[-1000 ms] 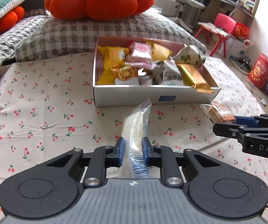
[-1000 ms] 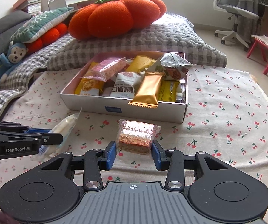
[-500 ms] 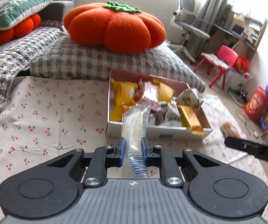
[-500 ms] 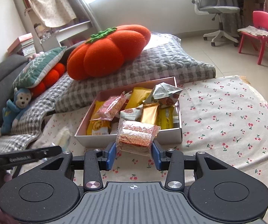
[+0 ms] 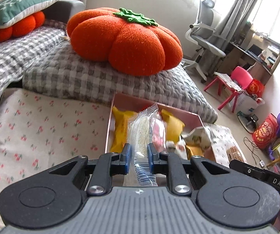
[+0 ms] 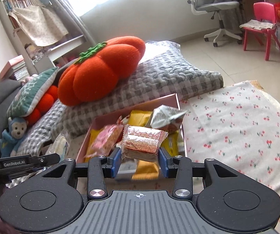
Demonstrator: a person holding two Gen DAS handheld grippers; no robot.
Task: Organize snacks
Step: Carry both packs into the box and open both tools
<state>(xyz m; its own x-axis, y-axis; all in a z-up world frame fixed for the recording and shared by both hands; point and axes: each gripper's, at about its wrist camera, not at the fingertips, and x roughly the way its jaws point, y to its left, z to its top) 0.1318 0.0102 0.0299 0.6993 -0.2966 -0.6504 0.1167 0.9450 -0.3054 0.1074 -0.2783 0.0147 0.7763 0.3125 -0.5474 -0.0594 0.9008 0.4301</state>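
My left gripper (image 5: 139, 156) is shut on a long clear packet of pale rice cracker (image 5: 141, 134), held up over the near left part of the pink snack box (image 5: 138, 102). My right gripper (image 6: 139, 160) is shut on a clear red-printed biscuit pack (image 6: 143, 142), raised above the same snack box (image 6: 155, 100). The box holds several wrapped snacks: yellow, pink and gold packets and a silver pouch (image 6: 164, 117). The right gripper's side (image 5: 265, 175) shows at the lower right of the left wrist view; the left gripper's side (image 6: 22, 163) shows at the left of the right wrist view.
The box lies on a cherry-print cloth (image 6: 237, 120). Behind it sit a grey checked cushion (image 5: 101, 78) and an orange pumpkin pillow (image 5: 124, 41). A blue monkey toy (image 6: 15, 134) lies at the left. An office chair (image 6: 216, 7) and red child's chair (image 6: 263, 19) stand on the floor.
Both grippers have risen off the cloth with their packets and moved toward the box, so each packet now hangs over its contents. Both views have rolled and tilted up.
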